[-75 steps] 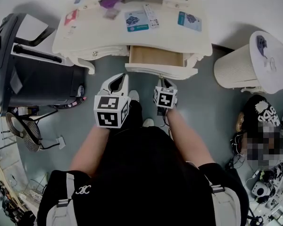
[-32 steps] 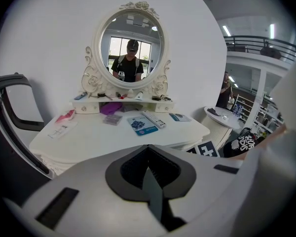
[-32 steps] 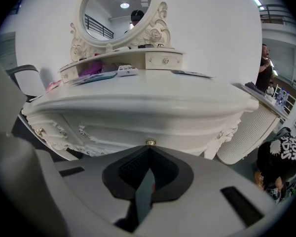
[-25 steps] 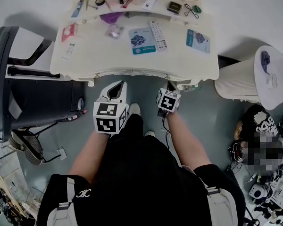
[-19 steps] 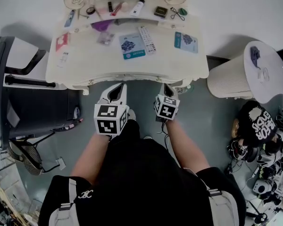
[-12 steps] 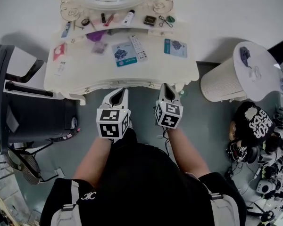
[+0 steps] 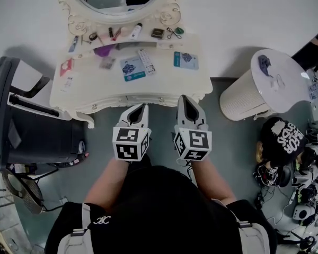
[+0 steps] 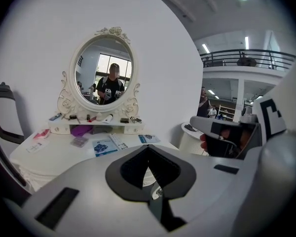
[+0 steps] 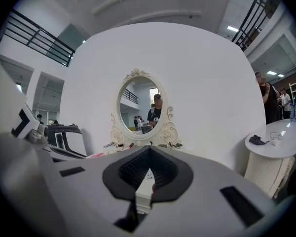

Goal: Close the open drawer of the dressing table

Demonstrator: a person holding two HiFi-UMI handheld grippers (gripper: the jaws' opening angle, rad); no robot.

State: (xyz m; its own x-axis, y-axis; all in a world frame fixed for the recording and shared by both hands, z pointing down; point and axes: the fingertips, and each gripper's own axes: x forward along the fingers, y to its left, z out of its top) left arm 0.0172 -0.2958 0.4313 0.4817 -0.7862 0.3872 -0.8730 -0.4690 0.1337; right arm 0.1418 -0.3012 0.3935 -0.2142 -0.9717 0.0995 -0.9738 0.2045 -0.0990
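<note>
Head view: drawer point(image 7: 143, 98) flush in dressing table point(image 7: 95, 86); left gripper point(image 7: 141, 108), right gripper point(image 7: 184, 98) jaws together, empty

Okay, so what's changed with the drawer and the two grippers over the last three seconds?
The drawer, pulled out three seconds ago, is now pushed in flush with the front of the dressing table. The right gripper, then at the drawer front, has backed off it. It and the left gripper are shut and empty. The remote on the tabletop lies as before.
</note>
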